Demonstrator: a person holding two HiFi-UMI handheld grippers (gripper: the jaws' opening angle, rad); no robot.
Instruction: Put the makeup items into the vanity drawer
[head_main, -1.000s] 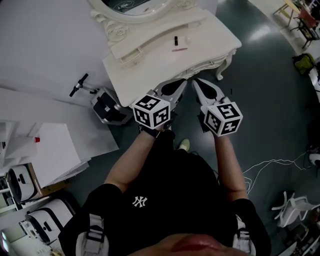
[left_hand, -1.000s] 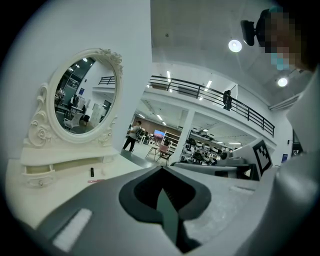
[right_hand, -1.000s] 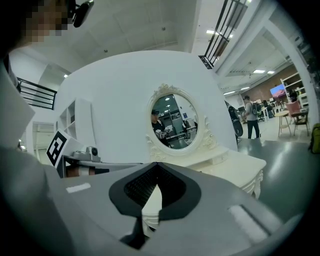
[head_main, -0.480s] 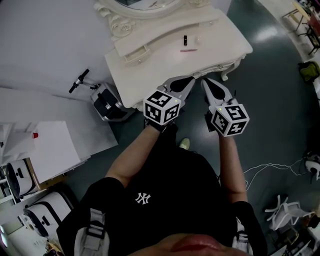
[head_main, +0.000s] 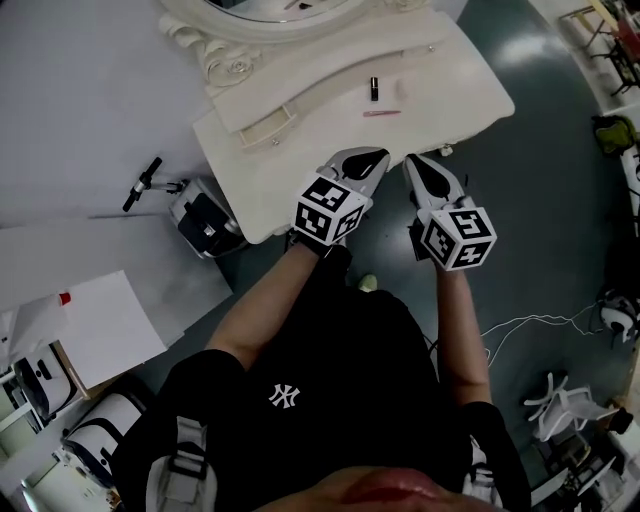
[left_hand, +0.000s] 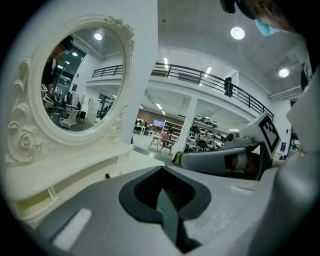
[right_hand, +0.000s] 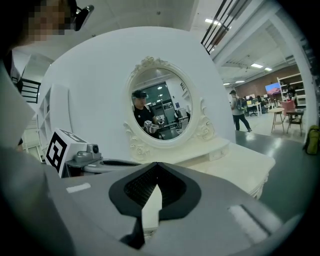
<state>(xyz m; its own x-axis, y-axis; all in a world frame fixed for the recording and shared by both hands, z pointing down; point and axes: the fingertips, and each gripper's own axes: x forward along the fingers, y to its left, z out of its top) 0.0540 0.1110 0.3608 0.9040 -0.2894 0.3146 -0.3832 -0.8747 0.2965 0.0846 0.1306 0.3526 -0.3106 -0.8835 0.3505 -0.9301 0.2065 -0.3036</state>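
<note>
- A person in a black T-shirt (head_main: 300, 390) stands at the front of the white vanity (head_main: 290, 175), both arms out, one gripper per hand.
- The left gripper (head_main: 360, 160) has its jaws pressed together tip to tip with nothing between them. Its tips sit over the near edge of the tabletop.
- The right gripper (head_main: 424, 166) is just beside it, not touching. Its jaws are also closed on nothing.
- Beyond the grippers, the makeup lies on the tabletop, well apart from either one. A thin pink pencil (head_main: 381, 113) is nearest.
- Just past the pencil stands a short black tube (head_main: 374, 88), with a small pale item (head_main: 403, 90) to its right that I can't identify.
- To the left of those, the raised shelf holds a small drawer (head_main: 268, 128), which is closed.
- At the back stands the oval mirror (left_hand: 75, 85) in its carved frame.
</note>
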